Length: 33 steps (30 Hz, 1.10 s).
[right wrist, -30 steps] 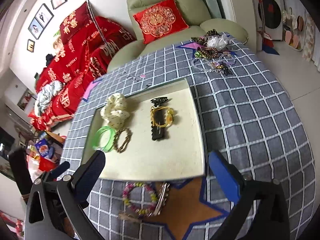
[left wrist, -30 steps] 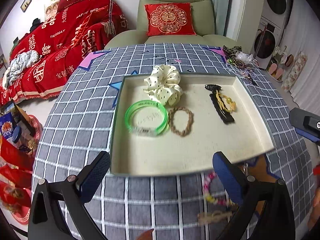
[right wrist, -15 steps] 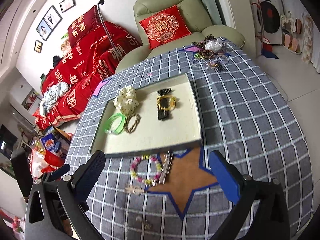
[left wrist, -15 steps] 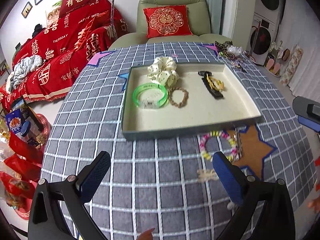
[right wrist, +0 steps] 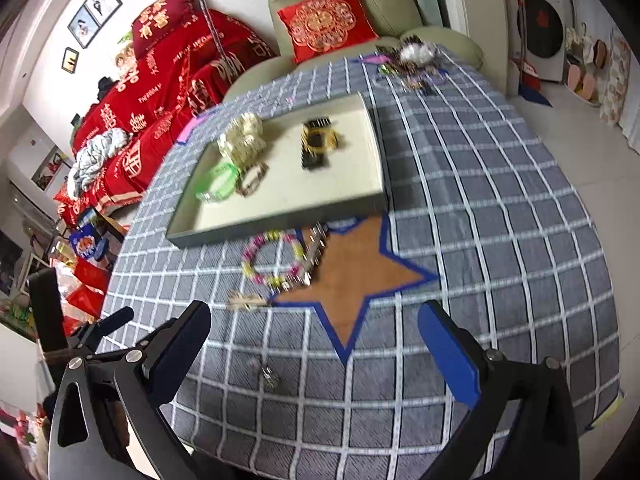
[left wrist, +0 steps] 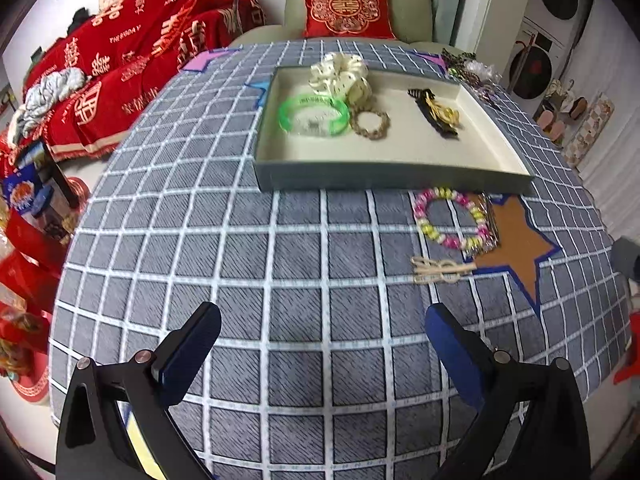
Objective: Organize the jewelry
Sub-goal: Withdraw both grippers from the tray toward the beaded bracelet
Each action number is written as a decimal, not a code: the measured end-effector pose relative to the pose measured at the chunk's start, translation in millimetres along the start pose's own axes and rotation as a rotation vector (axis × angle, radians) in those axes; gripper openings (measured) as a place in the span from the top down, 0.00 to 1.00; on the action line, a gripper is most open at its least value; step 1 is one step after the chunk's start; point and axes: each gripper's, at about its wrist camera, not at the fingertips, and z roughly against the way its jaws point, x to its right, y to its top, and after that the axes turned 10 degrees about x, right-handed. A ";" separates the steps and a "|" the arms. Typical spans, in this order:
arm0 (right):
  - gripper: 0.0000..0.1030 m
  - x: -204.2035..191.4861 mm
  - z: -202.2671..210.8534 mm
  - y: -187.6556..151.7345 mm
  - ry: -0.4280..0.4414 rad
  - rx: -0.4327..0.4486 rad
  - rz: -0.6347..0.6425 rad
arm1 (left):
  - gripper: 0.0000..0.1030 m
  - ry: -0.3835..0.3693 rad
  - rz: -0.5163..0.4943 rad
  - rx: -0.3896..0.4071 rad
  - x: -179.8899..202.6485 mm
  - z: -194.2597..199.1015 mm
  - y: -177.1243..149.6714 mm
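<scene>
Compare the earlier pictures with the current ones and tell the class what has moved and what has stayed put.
Both grippers, left and right, have drawn back from the tray, so more of the checked cloth shows before it. Their jaws were open and empty before and are so now; nothing was taken or let go. The green bangle, scrunchie and bead bracelet lie where they were.

A shallow cream-lined rectangular tray (left wrist: 384, 178) sits on the grey checked tablecloth (left wrist: 240, 264). In it a green plastic bangle (left wrist: 313, 115) lies left of a brown braided bracelet (left wrist: 370, 123), a cream fabric scrunchie (left wrist: 340, 77) behind both. Before the tray's right end lies a pink-and-yellow beaded bracelet (left wrist: 450, 218), beside an orange star-shaped patch (left wrist: 516, 240).
</scene>
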 end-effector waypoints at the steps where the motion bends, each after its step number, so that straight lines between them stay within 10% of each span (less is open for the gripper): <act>1: 0.00 1.6 -1.5 -2.9 -0.005 -0.010 -0.002 | 0.00 -0.001 0.002 -0.003 0.7 -0.5 -2.2; 33: 0.00 32.7 -56.7 -0.4 -0.125 -0.073 0.053 | 0.00 0.045 0.035 -0.073 49.1 -80.8 42.0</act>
